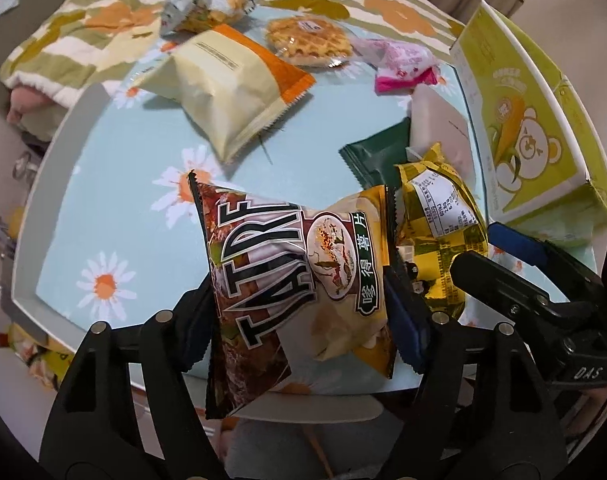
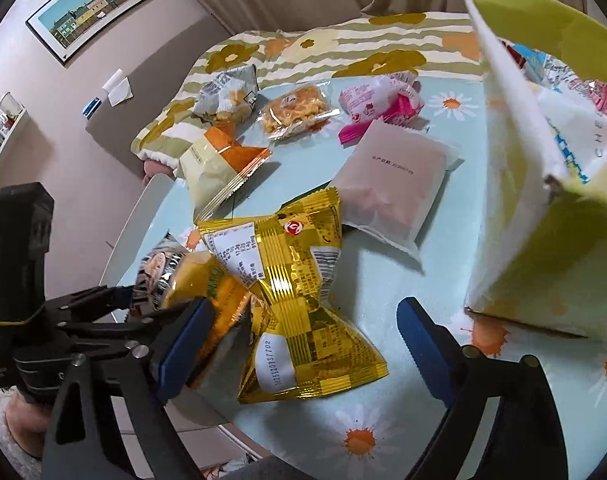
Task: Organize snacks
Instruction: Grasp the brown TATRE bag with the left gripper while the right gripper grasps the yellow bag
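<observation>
The chip bag (image 1: 299,280) is brown and yellow with big letters on it. The left gripper (image 1: 303,312) holds it, with both fingers pinching its sides, and the bag seems lifted a little off the worktop (image 1: 115,208). Just beside the chip bag lies a shiny gold snack bag (image 2: 291,292). The right gripper (image 2: 303,340) sits around this gold bag with its fingers spread wide, one on each side, and they do not seem to squeeze it yet.

Past the gold bag lie a dark green packet (image 1: 377,154) and a pale pink packet (image 2: 391,184). Farther from the chip bag are a cream and orange bag (image 1: 231,92), a waffle in clear wrap (image 1: 309,42), a bright pink packet (image 1: 403,64) and a grey snack bag (image 1: 211,0). On the far side of the gold bag stands a green box (image 2: 543,240) with some snacks already inside.

The step in hand looks like picking up snacks to pack them away. Next, the chip bag probably needs to be carried over the gold bag to the open green box and dropped in, while the right fingers close on the gold bag.
</observation>
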`<state>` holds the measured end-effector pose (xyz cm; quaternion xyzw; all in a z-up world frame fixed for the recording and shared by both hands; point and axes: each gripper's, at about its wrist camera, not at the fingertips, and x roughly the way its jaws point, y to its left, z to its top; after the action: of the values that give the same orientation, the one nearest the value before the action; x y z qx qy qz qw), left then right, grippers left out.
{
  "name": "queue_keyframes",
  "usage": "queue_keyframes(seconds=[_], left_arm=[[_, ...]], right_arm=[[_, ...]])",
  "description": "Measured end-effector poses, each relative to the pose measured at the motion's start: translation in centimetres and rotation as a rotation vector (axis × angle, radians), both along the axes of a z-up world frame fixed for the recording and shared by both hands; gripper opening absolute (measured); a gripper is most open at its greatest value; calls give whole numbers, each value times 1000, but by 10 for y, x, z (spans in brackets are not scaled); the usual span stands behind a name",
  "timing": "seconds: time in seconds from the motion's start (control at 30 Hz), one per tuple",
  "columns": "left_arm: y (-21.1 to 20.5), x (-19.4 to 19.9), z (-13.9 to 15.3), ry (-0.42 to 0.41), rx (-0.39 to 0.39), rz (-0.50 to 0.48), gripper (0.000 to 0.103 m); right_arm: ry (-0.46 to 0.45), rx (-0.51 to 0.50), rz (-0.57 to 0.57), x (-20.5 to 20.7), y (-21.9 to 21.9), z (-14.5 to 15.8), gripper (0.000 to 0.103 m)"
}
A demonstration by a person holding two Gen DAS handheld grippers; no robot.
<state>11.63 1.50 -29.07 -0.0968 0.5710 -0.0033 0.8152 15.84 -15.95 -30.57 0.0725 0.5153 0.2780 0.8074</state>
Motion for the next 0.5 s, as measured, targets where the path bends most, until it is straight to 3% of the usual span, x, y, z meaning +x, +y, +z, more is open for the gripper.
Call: queue_keyframes(seconds=[0.3, 0.5], left_arm=[[11, -7, 9, -24, 72, 15, 71], [20, -11, 14, -32, 81, 29, 71]], right_arm=[[15, -45, 51, 3, 15, -14, 79], [12, -140, 80, 2, 25, -26, 71]])
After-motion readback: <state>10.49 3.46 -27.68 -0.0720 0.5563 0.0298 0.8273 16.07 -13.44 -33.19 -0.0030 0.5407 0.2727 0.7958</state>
